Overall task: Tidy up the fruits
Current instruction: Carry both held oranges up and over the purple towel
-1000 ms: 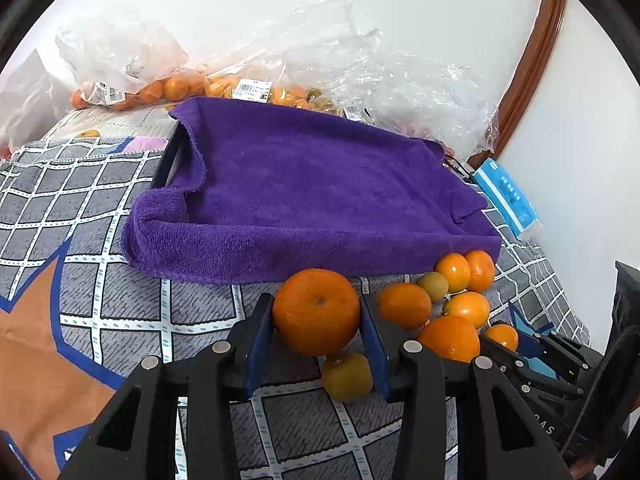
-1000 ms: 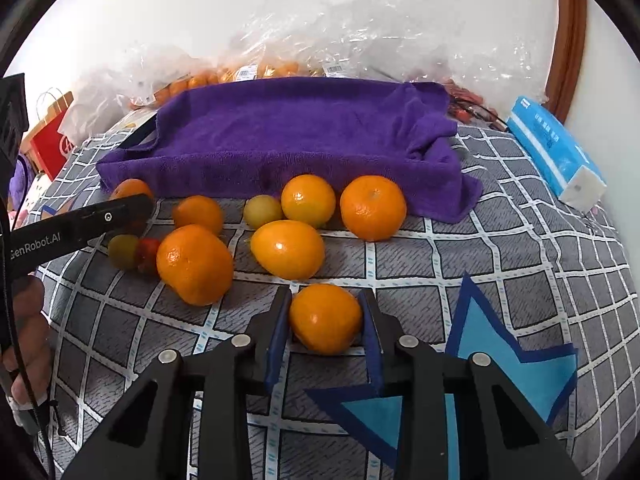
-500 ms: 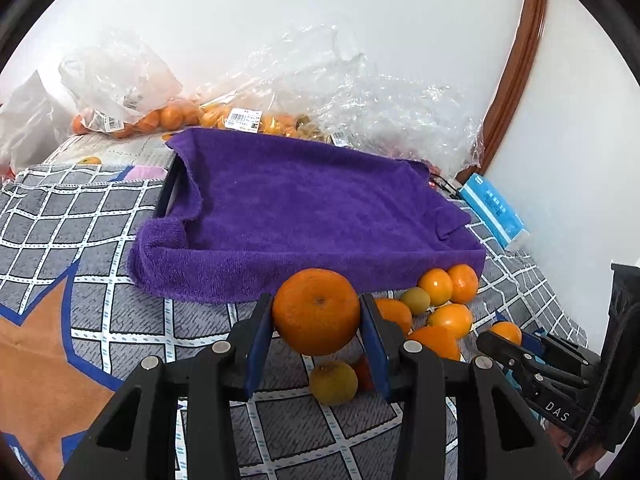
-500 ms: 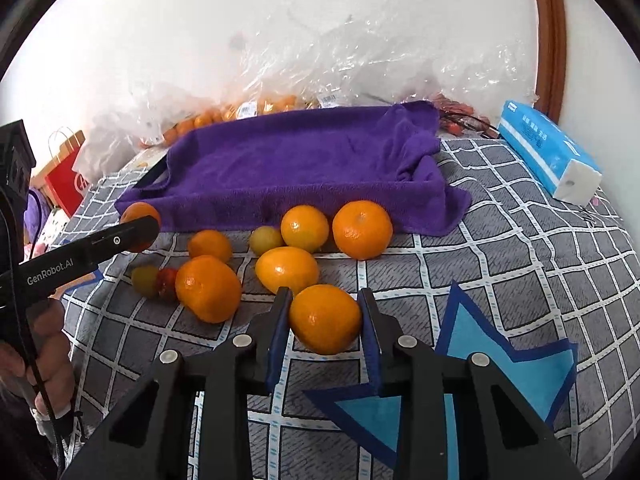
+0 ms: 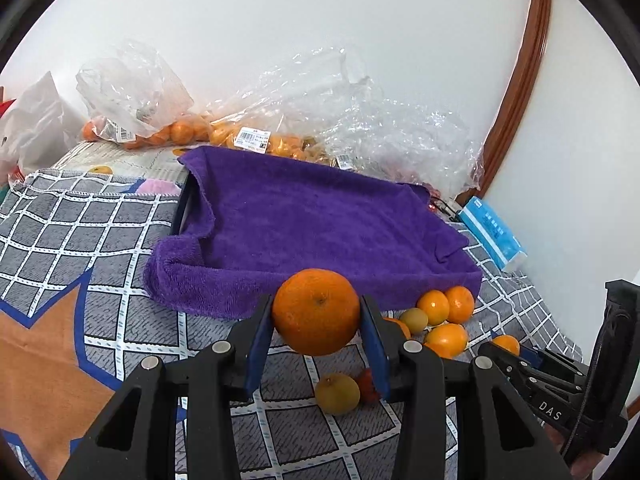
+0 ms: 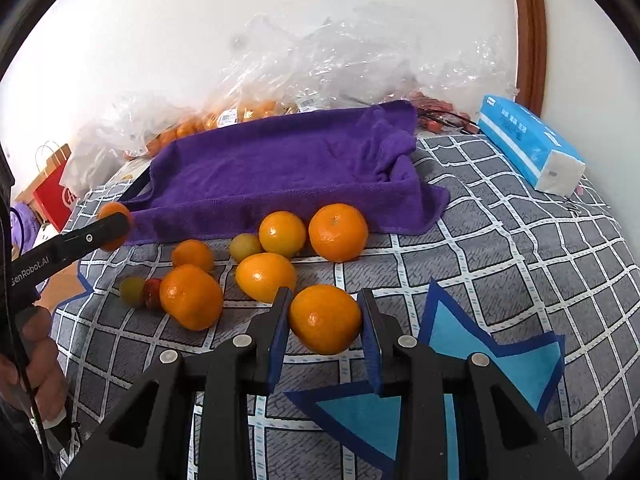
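My left gripper (image 5: 317,334) is shut on a large orange (image 5: 316,311) and holds it above the cloth-covered table, in front of a tray lined with a purple towel (image 5: 320,220). My right gripper (image 6: 325,332) is shut on a smaller orange (image 6: 325,318), lifted a little off the table. Several loose oranges (image 6: 338,232) and small greenish fruits (image 6: 245,247) lie on the checked cloth before the towel (image 6: 280,168). The left gripper with its orange (image 6: 114,224) shows at the left of the right wrist view.
Plastic bags of oranges (image 5: 256,140) lie behind the tray against the wall. A blue tissue pack (image 6: 532,148) sits at the right. A red paper bag (image 6: 52,196) stands far left. A small greenish fruit (image 5: 337,394) and a red one lie under the left gripper.
Both grippers have risen with their oranges; the table and the loose fruit look lower and farther away. The right gripper's orange has come off the cloth.
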A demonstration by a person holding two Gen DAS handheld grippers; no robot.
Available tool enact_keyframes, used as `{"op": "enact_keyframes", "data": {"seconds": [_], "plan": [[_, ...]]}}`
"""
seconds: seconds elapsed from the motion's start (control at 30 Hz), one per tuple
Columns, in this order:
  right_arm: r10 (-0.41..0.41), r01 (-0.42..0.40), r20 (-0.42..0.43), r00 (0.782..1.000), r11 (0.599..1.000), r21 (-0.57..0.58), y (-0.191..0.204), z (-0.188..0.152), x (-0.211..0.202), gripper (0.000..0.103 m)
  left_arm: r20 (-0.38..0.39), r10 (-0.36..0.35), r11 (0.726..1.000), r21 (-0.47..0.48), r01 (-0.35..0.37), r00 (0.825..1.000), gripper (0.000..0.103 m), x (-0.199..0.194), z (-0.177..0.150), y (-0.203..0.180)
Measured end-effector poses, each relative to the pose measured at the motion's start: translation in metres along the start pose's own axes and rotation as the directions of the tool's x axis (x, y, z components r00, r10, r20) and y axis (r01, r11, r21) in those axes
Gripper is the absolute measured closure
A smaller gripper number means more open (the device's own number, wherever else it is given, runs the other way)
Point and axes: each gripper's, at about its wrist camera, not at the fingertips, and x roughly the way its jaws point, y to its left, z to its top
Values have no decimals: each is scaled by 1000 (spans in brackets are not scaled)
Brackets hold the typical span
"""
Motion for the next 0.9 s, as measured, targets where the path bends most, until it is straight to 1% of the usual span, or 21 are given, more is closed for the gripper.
{"op": "enact_keyframes", "data": {"seconds": [0.1, 0.17, 0.2, 0.27, 0.33, 0.4, 0.5, 0.6, 0.73, 0.9], "plan": [[-8, 8, 4, 1000, 1000, -3, 2, 5, -5, 70, 16, 11, 1000, 13, -12, 1000, 63, -3, 0, -2], [20, -20, 7, 1000, 1000, 4, 3, 10, -11, 70, 14, 9, 1000, 24, -9, 1000, 63, -3, 0, -5], [29, -29, 11, 1000, 1000, 4, 3, 13, -14, 70, 16, 18, 999, 33, -19, 1000, 63, -4, 0, -7], [28, -28, 20, 999, 1000, -2, 4, 19, -19, 70, 19, 18, 999, 30, -19, 1000, 63, -6, 2, -8], [18, -18, 41, 999, 1000, -14, 5, 28, -26, 70, 9, 4, 1000, 6, -4, 1000, 63, -9, 6, -7], [11, -10, 61, 998, 1000, -21, 5, 36, -31, 70, 16, -6, 1000, -2, 6, 1000, 63, -15, 10, -7], [20, -18, 101, 995, 1000, -25, 4, 50, -37, 70, 38, 19, 1000, 16, -20, 999, 63, -25, 17, -11], [31, -29, 124, 992, 999, -16, 3, 66, -37, 70, 45, 42, 999, 23, -43, 998, 63, -30, 26, -13], [44, -45, 129, 991, 999, 2, 1, 87, -28, 70, 38, 21, 999, -30, -20, 999, 63, -32, 43, -3], [51, -51, 159, 986, 999, -4, 3, 107, -23, 70, 67, 69, 997, -28, -67, 995, 63, -30, 64, 1]]}}
